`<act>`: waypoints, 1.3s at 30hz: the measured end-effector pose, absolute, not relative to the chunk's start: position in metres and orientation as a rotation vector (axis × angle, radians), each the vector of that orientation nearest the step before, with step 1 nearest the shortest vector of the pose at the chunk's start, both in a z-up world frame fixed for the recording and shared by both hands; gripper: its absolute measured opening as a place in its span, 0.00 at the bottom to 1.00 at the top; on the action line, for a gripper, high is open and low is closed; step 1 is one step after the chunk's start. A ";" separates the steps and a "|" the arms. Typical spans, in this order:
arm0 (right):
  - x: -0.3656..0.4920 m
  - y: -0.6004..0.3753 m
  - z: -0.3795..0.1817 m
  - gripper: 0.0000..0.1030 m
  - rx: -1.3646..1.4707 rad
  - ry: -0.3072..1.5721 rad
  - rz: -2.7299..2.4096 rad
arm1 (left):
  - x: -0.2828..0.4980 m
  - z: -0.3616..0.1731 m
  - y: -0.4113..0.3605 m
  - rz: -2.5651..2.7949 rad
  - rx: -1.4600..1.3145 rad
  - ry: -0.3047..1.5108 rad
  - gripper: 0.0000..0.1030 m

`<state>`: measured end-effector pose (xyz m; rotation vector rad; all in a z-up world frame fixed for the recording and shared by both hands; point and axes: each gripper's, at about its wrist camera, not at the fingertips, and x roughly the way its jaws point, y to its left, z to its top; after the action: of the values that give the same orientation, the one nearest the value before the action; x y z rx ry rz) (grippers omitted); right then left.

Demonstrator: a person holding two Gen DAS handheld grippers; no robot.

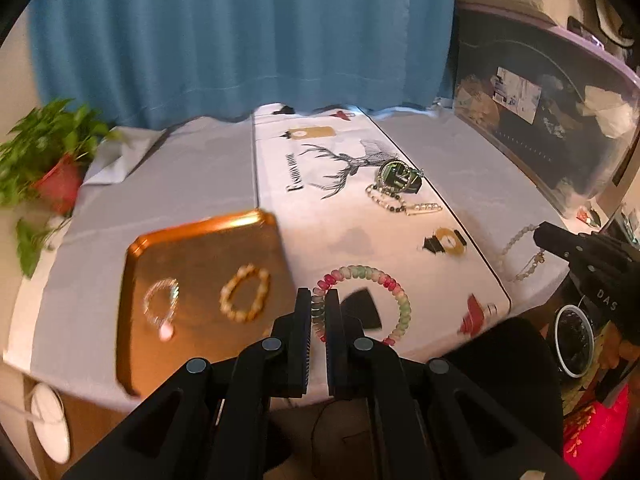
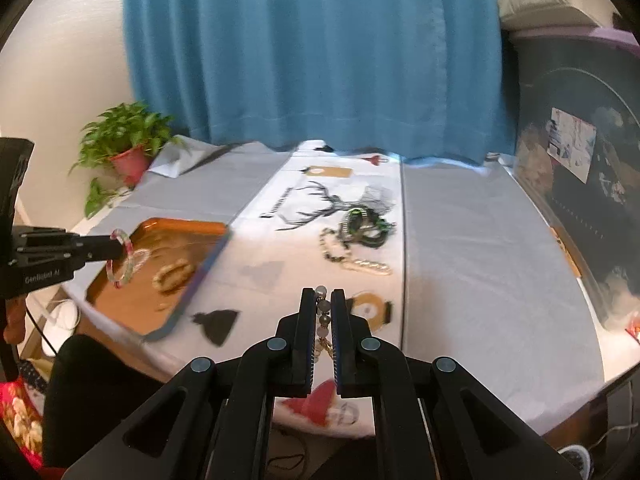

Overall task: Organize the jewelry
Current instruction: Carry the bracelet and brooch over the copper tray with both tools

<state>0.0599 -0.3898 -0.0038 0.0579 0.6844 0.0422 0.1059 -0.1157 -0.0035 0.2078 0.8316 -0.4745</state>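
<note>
Left gripper [image 1: 318, 312], jaws clamped on a pink-green bracelet [image 1: 370, 276] beside the tray [image 1: 208, 240]; right gripper [image 2: 323, 312], jaws pinching a bead strand [image 2: 322, 320] above the counter [image 2: 460, 248]. Either thin hold may slip short of the tray.

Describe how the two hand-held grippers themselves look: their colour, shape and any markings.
Both are matte black. The left hand-held gripper and the right hand-held gripper each have two flat, parallel fingers on angular linkage arms with round grey pivot pins. The inner finger pads look ribbed, with a bluish edge. Seen from the side, the bodies carry white lettering, partly readable. No sleeves or cables on them are visible.
</note>
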 end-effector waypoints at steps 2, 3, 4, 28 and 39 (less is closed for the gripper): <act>0.047 -0.376 -0.001 0.07 0.049 0.678 0.056 | 0.091 -0.001 -0.104 -0.459 0.208 0.820 0.04; 0.040 -0.369 0.001 0.07 0.047 0.674 0.066 | 0.084 -0.001 -0.100 -0.451 0.211 0.814 0.04; 0.034 -0.363 0.002 0.07 0.046 0.669 0.075 | 0.077 -0.001 -0.095 -0.443 0.214 0.806 0.04; -0.044 -0.264 0.023 0.07 -0.029 0.635 0.250 | 0.007 -0.002 -0.045 -0.391 0.152 0.755 0.04; -0.040 -0.261 0.020 0.07 -0.033 0.645 0.254 | 0.011 -0.002 -0.039 -0.377 0.131 0.762 0.04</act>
<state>-0.0397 -0.2608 0.0202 -0.0332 0.6453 0.2544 0.0112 -0.0387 -0.0019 0.1308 0.7625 -0.3772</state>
